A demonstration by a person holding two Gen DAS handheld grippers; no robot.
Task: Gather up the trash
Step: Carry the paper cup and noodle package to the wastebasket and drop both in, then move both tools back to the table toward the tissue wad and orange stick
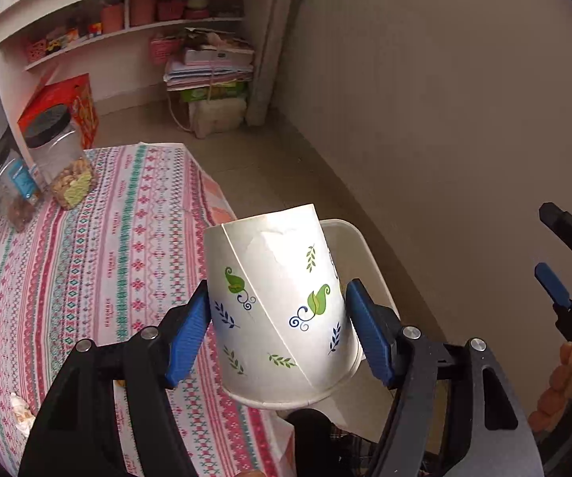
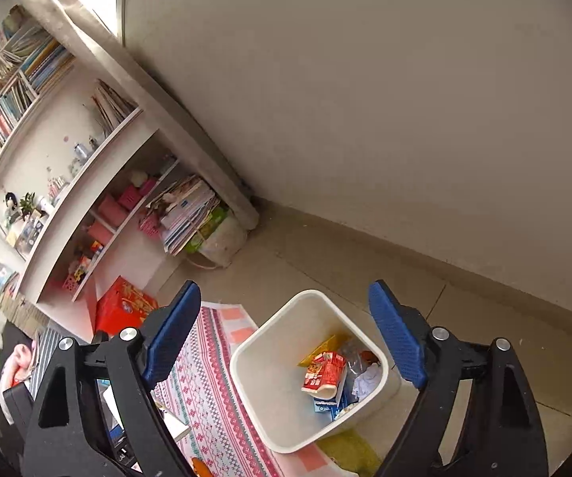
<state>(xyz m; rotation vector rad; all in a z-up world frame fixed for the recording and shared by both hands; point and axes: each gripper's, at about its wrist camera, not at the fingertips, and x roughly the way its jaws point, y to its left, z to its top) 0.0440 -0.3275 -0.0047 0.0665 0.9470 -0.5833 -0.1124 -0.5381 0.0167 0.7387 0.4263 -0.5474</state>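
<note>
The left gripper [image 1: 278, 326] clamps an upside-down white leaf-printed paper cup [image 1: 278, 314] over the white plastic bin [image 2: 270, 377], while the right gripper [image 2: 286, 342] gapes wide, holding nothing.

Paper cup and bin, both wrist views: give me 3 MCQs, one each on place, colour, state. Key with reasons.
1. Where is the paper cup?
A. in the bin
B. between the left gripper's fingers
C. on a shelf

2. What colour is the bin?
A. white
B. red
C. black

3. What is the state of the right gripper?
A. shut on a carton
B. shut on the cup
C. open

Key:
1 B, the blue pads sit against both sides of the cup, held over the tablecloth edge.
2 A, its walls are white around the red carton inside.
3 C, the fingers stand apart with nothing between them, above the bin.
</note>
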